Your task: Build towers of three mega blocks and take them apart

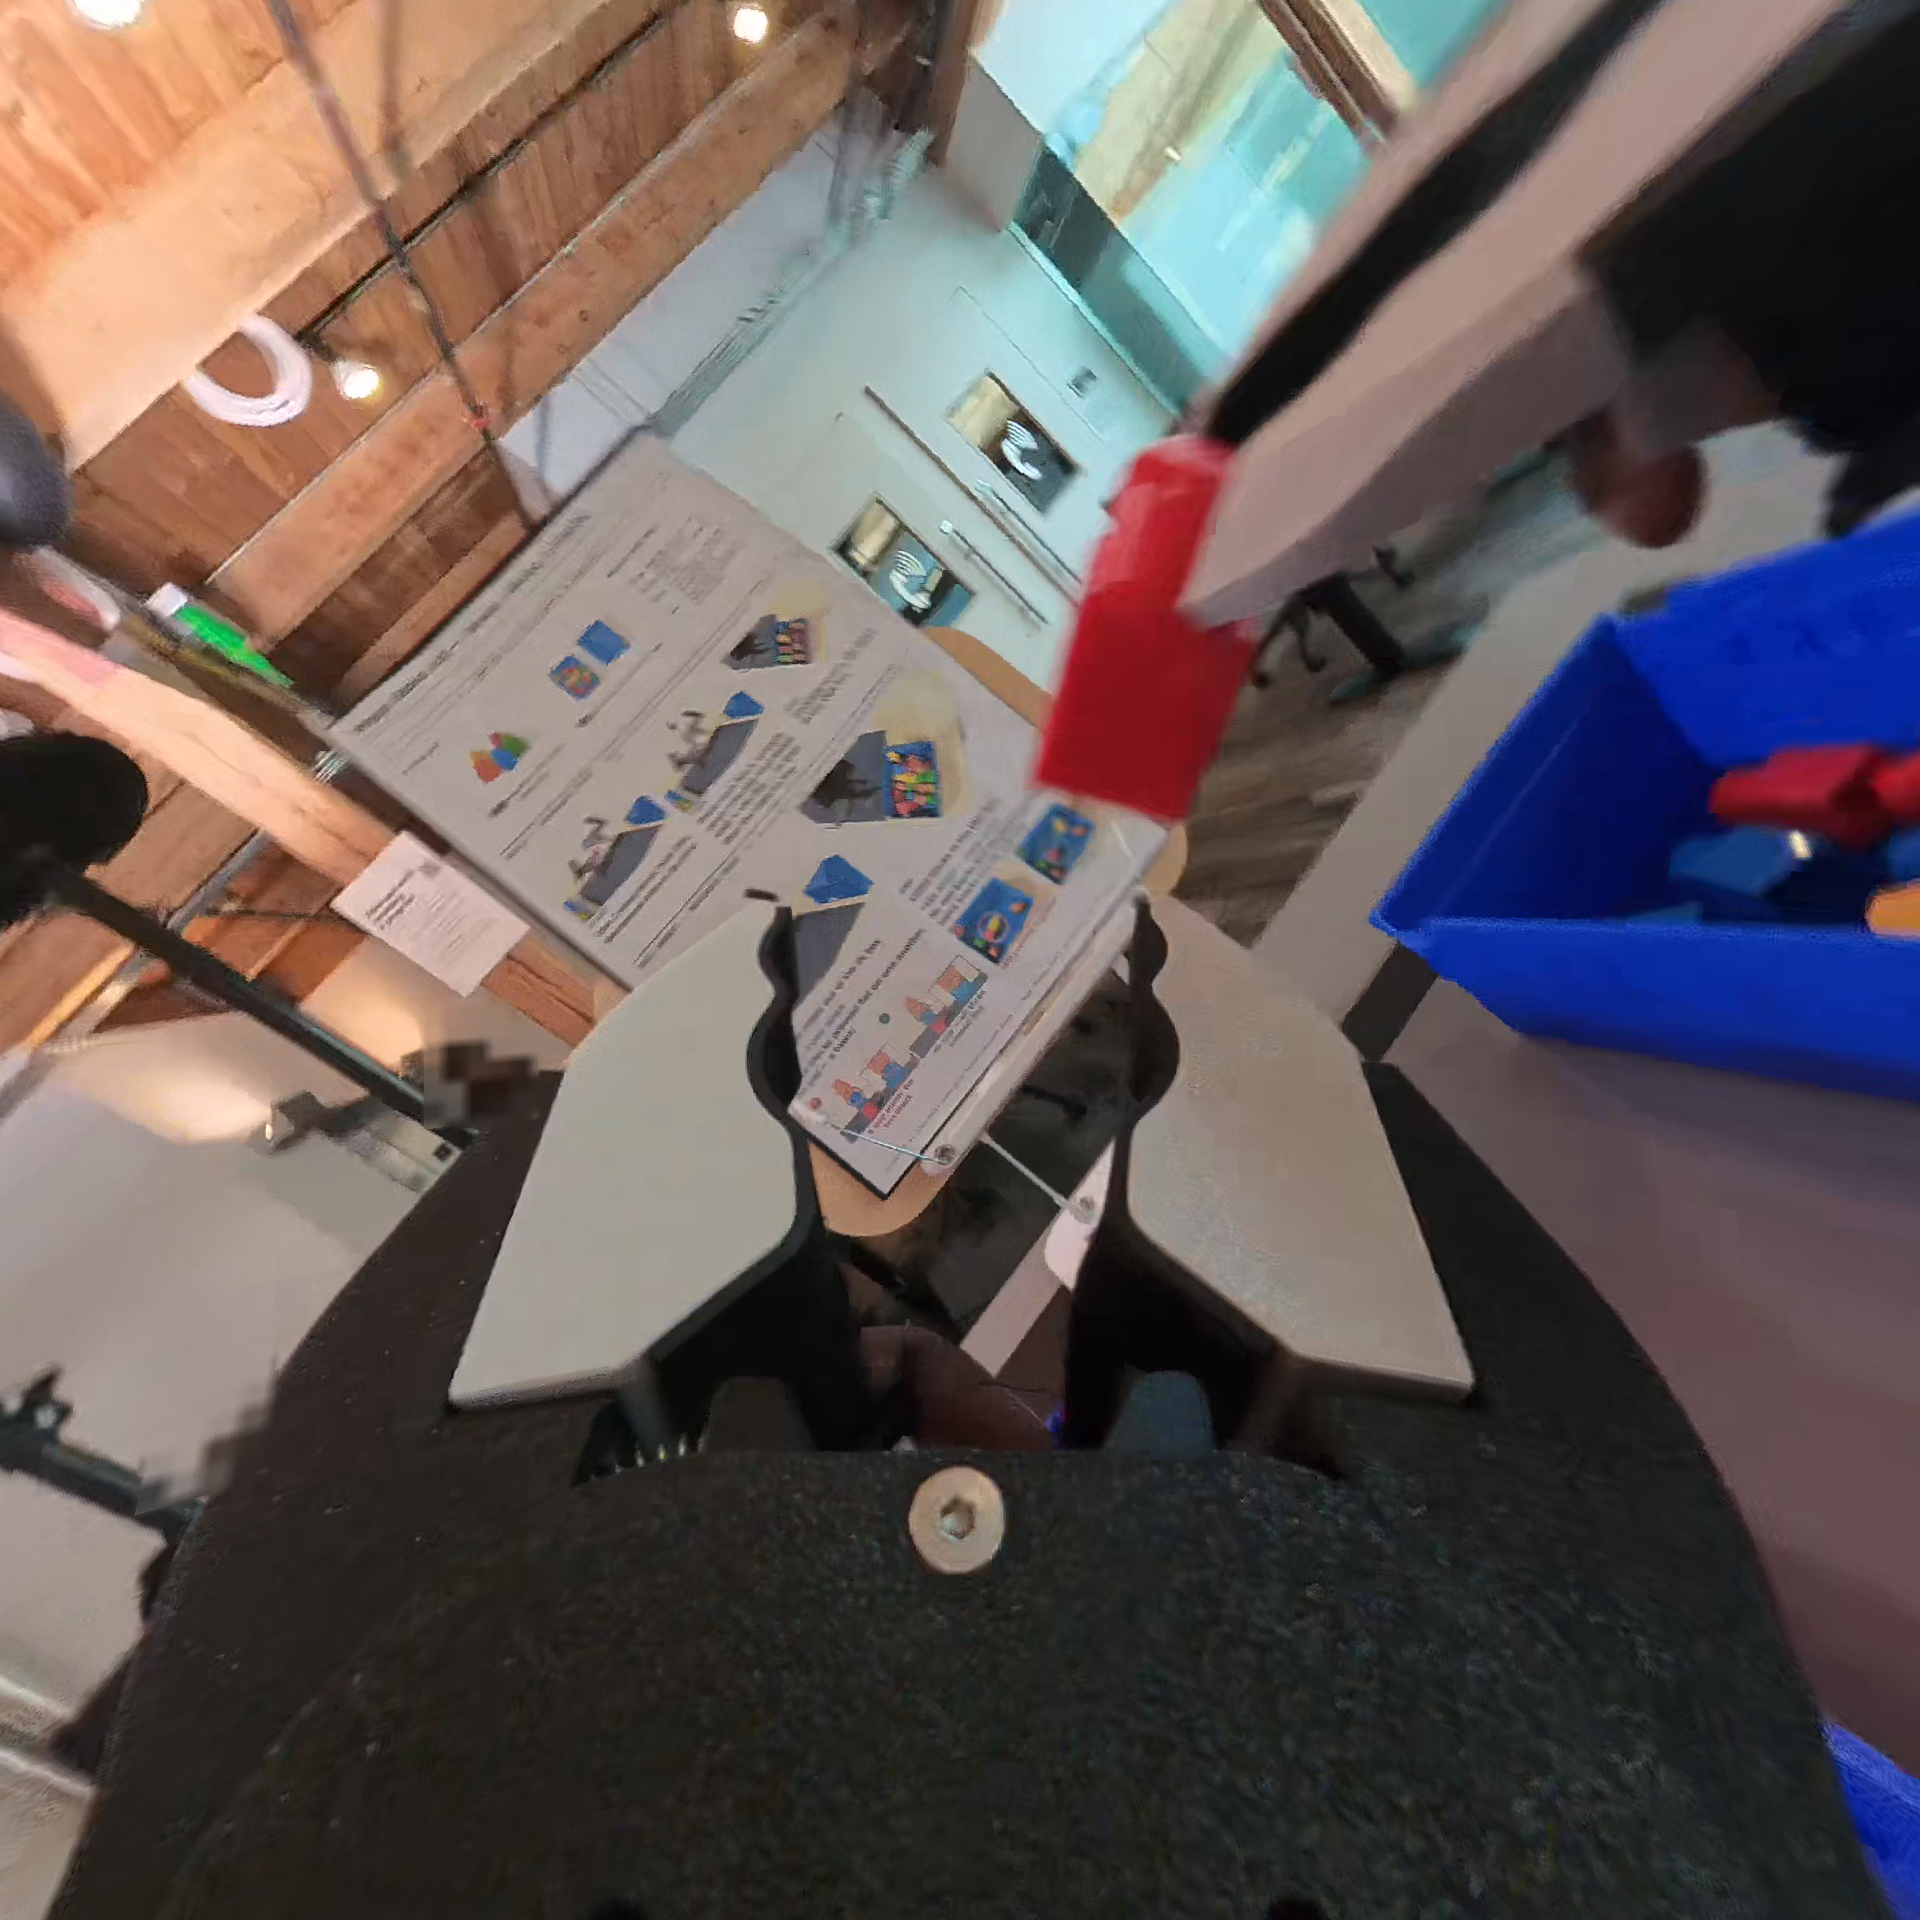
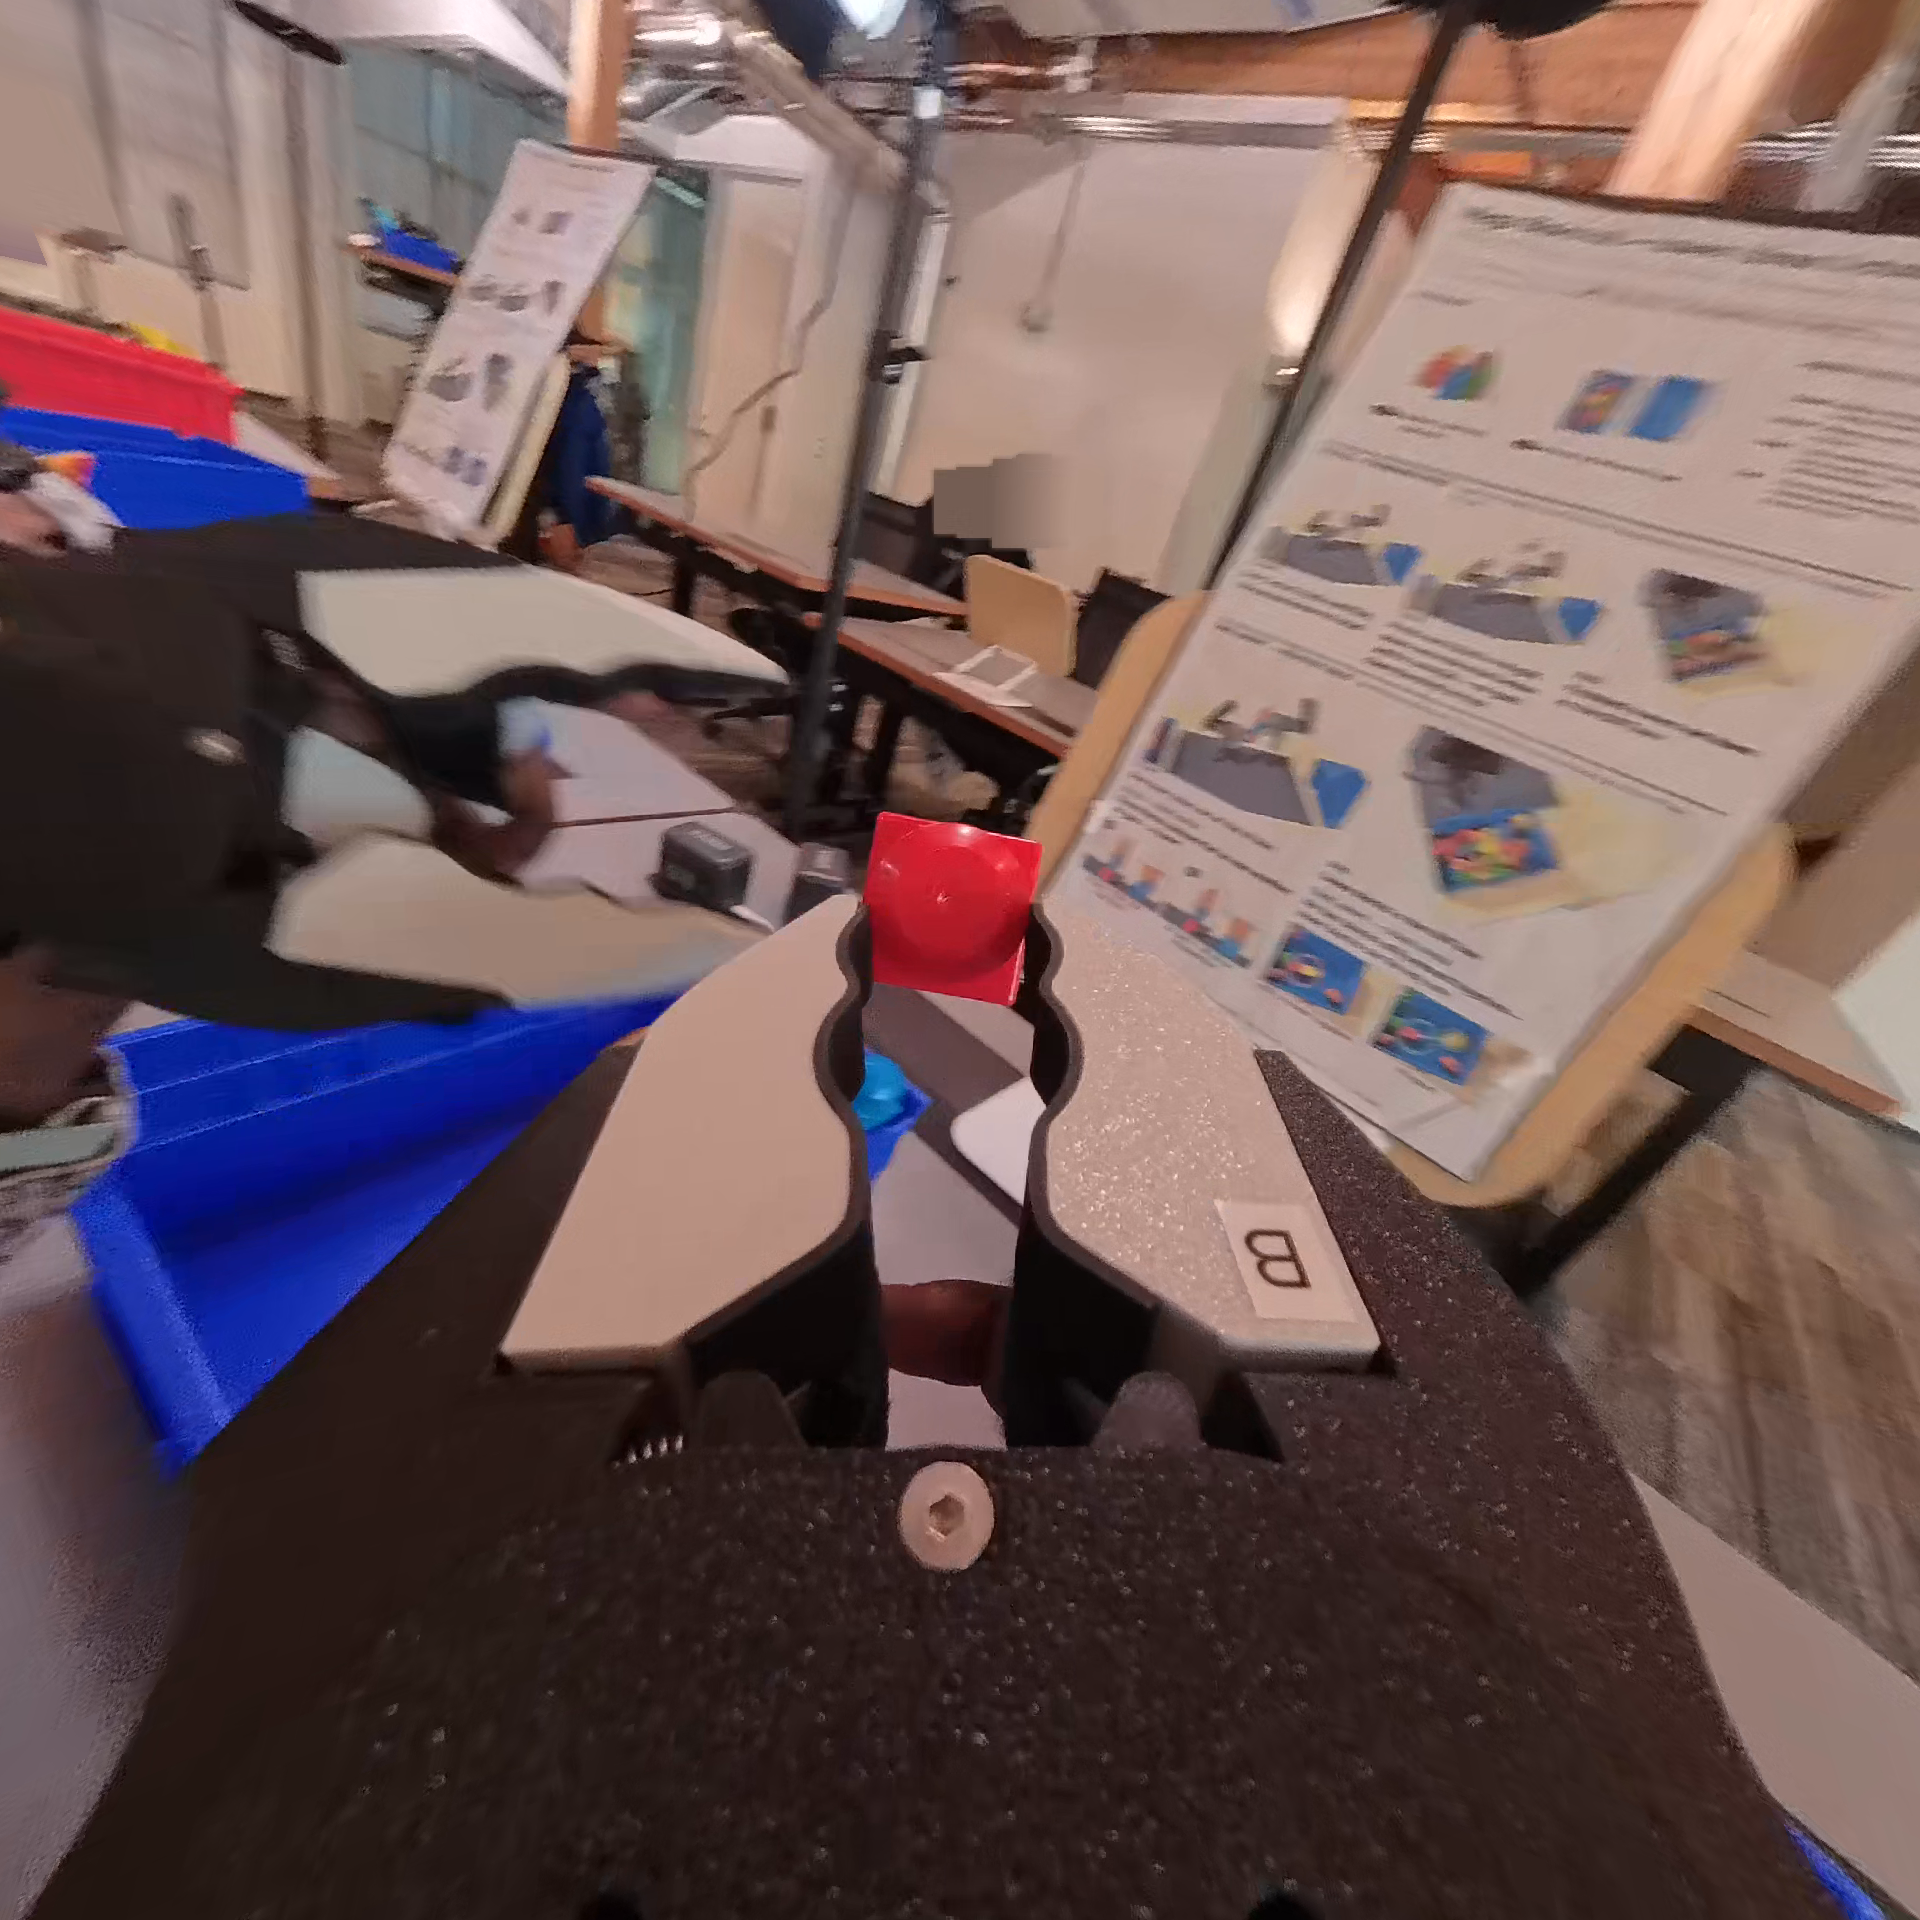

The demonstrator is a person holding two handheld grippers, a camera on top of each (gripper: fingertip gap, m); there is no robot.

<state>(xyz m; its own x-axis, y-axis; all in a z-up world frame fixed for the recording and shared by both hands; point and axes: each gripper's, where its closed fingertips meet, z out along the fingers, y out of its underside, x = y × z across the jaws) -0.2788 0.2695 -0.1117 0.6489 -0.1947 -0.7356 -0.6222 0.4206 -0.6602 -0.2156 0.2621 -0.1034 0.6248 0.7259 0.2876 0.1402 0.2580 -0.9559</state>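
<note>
Gripping a red block (image 2: 951, 909) at its fingertips, the right gripper (image 2: 948, 925) hangs in the air.
Left gripper (image 1: 961, 914) spread wide, empty; blue bin (image 1: 1621, 966) with blocks nearby.

Left tongs (image 1: 961, 914) gaped with nothing between them. Instruction board (image 2: 1538, 644) stood close ahead; blue bin (image 1: 1621, 935) walled the right side. Right tongs (image 2: 948, 914), gripping a red block (image 2: 951, 909), occupied the space above.

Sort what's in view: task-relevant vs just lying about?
In play:
- red block, clamped in right gripper
- left gripper, open and empty
- blue bin holding loose blocks

Lying about:
- instruction board
- red bin
- tripod pole
</note>
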